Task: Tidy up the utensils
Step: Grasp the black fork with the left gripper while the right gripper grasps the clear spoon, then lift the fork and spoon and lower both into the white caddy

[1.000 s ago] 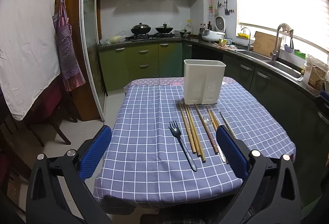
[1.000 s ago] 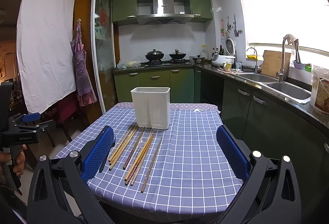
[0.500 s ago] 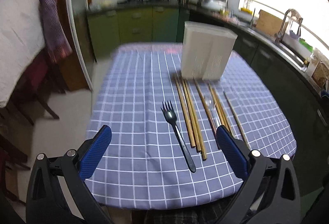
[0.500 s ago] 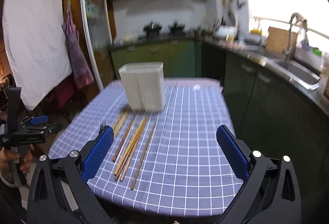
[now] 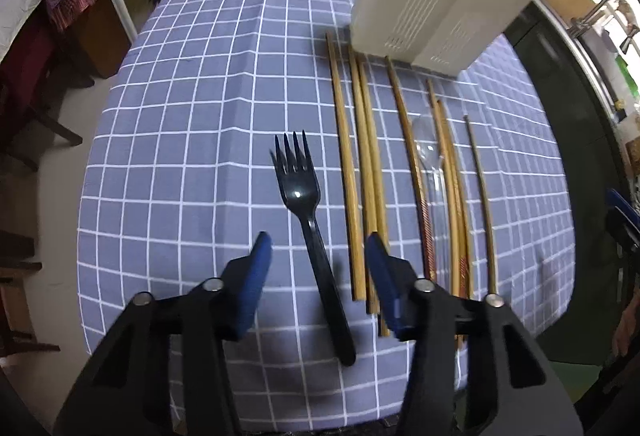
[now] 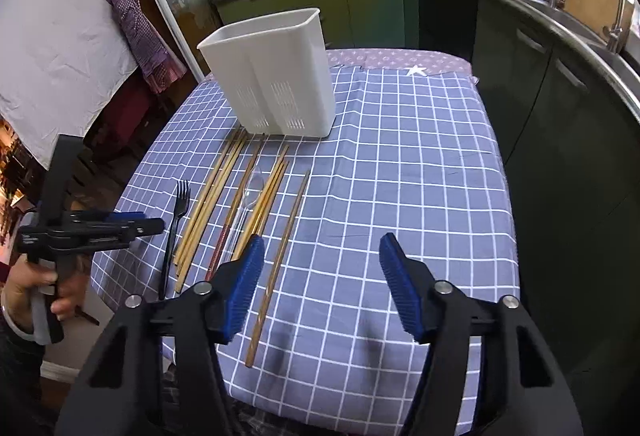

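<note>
Left gripper (image 5: 316,248) is tipped steeply down over the near edge of the desk (image 5: 180,140), jaws partway apart and just been closing, straddling the handle of the black fork (image 5: 308,212) without touching it. Right gripper (image 6: 320,248) angles down too, jaws also just narrowing, nothing between them, the outermost chopstick (image 6: 280,260) just beside its left pad. Further back lie the other chopsticks (image 5: 360,172) with a clear spoon (image 5: 430,160), then the white holder (image 6: 276,76).
</note>
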`<state>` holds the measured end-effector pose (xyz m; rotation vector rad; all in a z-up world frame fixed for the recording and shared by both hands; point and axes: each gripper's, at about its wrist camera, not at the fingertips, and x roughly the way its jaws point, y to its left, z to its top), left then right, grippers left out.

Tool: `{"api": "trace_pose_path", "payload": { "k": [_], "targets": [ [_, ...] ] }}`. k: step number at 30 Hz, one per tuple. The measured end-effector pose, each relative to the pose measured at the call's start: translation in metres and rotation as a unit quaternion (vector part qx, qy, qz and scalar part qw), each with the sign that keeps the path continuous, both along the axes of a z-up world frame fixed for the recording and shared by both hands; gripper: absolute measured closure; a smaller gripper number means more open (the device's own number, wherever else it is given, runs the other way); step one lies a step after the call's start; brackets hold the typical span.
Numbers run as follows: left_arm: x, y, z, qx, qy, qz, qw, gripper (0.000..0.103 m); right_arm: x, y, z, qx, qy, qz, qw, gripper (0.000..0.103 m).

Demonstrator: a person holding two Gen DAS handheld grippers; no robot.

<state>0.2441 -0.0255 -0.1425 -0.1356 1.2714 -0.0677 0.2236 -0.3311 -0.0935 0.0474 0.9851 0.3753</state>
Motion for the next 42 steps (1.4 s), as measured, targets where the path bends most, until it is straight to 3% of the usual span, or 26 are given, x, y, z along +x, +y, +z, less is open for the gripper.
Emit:
{"api": "trace_pose_path", "payload": {
  "k": [3,7,14,17,23,29,42],
  "targets": [
    [0.009,-0.004,-0.008,0.008,0.015,0.007,0.9998,0.074,-0.001,0.01,-0.003,-0.01,-0.002,0.012,1.0,0.043],
    [0.016,-0.004,-0.017,0.014,0.033,0.015,0.9992,0.077,0.001,0.019,-0.007,-0.017,-0.002,0.023,1.0,0.043],
    [0.029,-0.009,-0.025,0.031,0.041,0.026,0.9983,0.093,0.008,0.035,-0.006,-0.026,-0.002,0.041,0.999,0.043],
    [0.037,-0.011,-0.027,0.031,0.04,0.029,0.9983,0.094,0.012,0.053,-0.005,-0.026,0.01,0.062,0.998,0.046],
    [0.038,0.005,-0.01,0.032,0.004,0.033,0.9989,0.094,0.034,0.106,-0.019,-0.03,0.079,0.098,0.992,0.074],
    [0.029,0.013,0.009,0.034,-0.032,0.023,0.9987,0.094,0.062,0.138,-0.05,-0.053,0.151,0.093,0.983,0.079],
    [0.011,0.021,0.018,0.022,-0.067,-0.003,0.9975,0.094,0.084,0.153,-0.084,-0.087,0.207,0.055,0.973,0.088]
  ]
}}
